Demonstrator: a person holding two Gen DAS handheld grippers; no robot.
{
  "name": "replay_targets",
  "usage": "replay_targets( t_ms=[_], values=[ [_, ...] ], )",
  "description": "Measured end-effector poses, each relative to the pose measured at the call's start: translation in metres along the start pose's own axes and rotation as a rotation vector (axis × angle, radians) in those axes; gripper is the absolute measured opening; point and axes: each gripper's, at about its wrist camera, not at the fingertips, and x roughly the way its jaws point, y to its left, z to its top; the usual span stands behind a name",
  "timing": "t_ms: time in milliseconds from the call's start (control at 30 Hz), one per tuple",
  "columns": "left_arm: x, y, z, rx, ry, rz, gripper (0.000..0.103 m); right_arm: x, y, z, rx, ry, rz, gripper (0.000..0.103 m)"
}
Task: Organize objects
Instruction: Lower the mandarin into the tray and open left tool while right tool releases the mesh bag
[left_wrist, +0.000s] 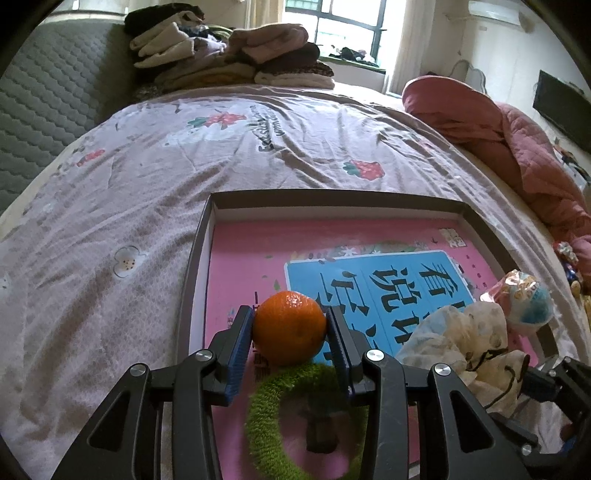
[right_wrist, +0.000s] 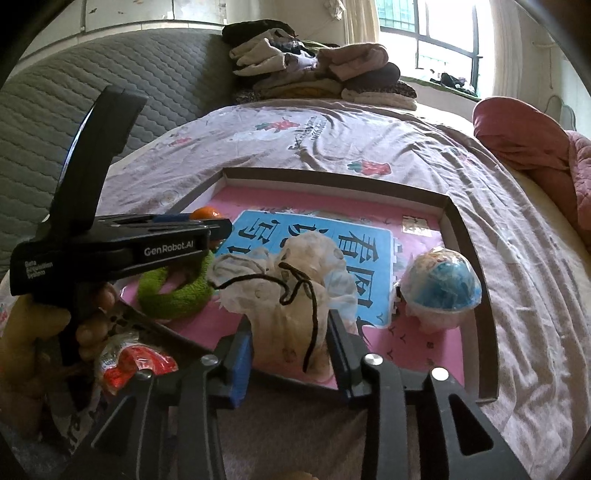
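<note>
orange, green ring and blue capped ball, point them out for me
orange (left_wrist: 288, 326), left wrist view, middle of its peel
green ring (right_wrist: 173, 293), right wrist view, its near fuzzy rim
blue capped ball (right_wrist: 443, 282), right wrist view, its blue top

A bed (left_wrist: 110, 295) carries a shallow tray (left_wrist: 195, 258), folded clothes (left_wrist: 236, 55) and perhaps a pink quilt (left_wrist: 498, 147).

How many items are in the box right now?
4: orange in the left tool, green ring beside it, drawstring pouch centre, wrapped ball right. Some may be hidden.
</note>
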Motion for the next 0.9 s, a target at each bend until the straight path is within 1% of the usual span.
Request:
replay_targets(
  t_ms=[100,200,400,467,800,833,900],
  values=[
    [-0.002,-0.001,-0.001,0.004,0.008,0.003,0.042,-0.003,-0.001,0.000,0.005,0.005,0.010,0.043],
    [-0.004,0.000,-0.002,-0.003,0.018,-0.009,0.042,-0.006,-0.001,0.000,0.006,0.005,0.014,0.047],
    [-0.010,-0.006,-0.004,0.010,0.016,-0.010,0.047,-0.013,0.002,-0.001,-0.001,0.006,0.010,0.052],
    [-0.013,-0.008,-0.004,0.017,0.009,-0.010,0.048,-0.013,0.001,-0.001,-0.002,0.009,0.011,0.056],
    [-0.032,-0.005,-0.003,0.003,-0.026,0.000,0.048,-0.027,-0.001,-0.005,0.006,-0.007,-0.013,0.056],
    [-0.035,-0.004,-0.003,-0.001,-0.031,0.000,0.049,-0.028,-0.001,-0.005,0.007,-0.008,-0.014,0.056],
    [-0.040,-0.003,-0.003,-0.013,-0.039,0.005,0.055,-0.030,-0.001,-0.005,0.008,-0.012,-0.015,0.056]
  ],
)
